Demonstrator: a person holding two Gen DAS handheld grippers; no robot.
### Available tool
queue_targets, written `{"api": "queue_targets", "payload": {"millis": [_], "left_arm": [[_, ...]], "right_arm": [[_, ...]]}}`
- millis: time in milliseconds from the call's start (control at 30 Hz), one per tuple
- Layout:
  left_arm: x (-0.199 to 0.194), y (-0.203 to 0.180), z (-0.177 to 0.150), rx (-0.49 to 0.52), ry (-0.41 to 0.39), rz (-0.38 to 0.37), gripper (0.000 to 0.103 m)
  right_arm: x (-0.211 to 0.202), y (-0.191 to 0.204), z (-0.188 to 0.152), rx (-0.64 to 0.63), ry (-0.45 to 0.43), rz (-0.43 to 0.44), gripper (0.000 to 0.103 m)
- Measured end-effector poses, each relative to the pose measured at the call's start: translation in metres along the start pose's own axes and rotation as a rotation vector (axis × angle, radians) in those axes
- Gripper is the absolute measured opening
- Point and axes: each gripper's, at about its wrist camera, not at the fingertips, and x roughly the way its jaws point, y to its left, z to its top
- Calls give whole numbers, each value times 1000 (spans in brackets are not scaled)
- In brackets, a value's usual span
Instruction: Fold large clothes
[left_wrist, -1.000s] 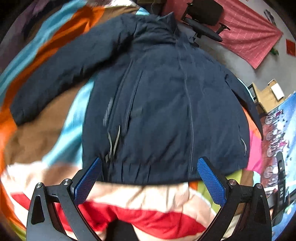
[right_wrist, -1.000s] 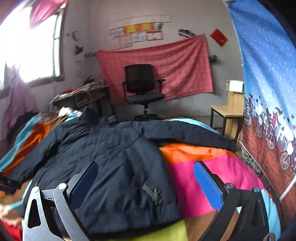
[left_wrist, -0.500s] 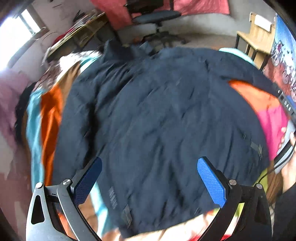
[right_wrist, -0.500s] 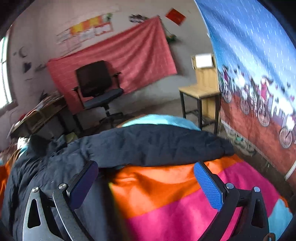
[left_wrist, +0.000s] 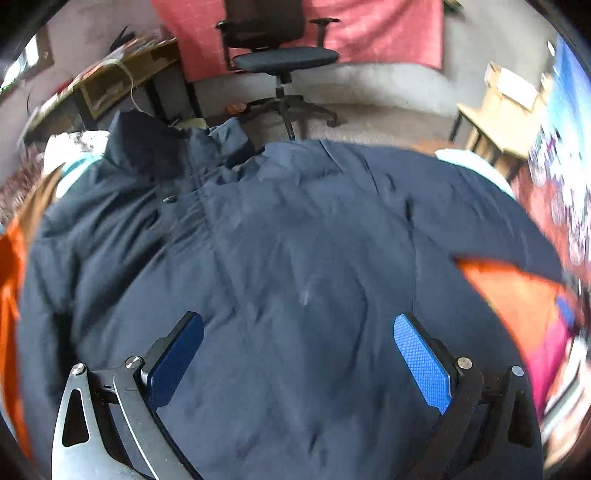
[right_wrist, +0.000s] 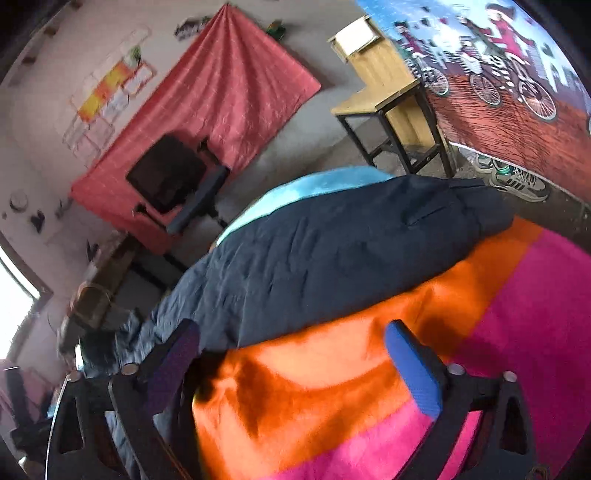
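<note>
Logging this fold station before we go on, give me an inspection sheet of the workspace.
Surface: striped blanket, orange and pink bands bare beside the garment.
Job's things: navy jacket spread flat, collar at the far end; sleeve stretched out sideways.
Clutter: nothing seen on the blanket.
Grippers: left gripper open over the jacket body; right gripper open over the blanket near the sleeve.
Cables: nothing seen.
Surroundings: office chair, red wall cloth, wooden stand, sneakers on the floor.
</note>
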Motion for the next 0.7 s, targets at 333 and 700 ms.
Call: {"api": "queue_targets", "payload": {"millis": [333,700], "left_arm": [[77,-49,56,31,-86,-18,101],[146,-80,44,192,1,66,102]], "right_arm": [[3,-33,17,149,-29,25,65],[4,-52,21,274,-67,-24,30]]}}
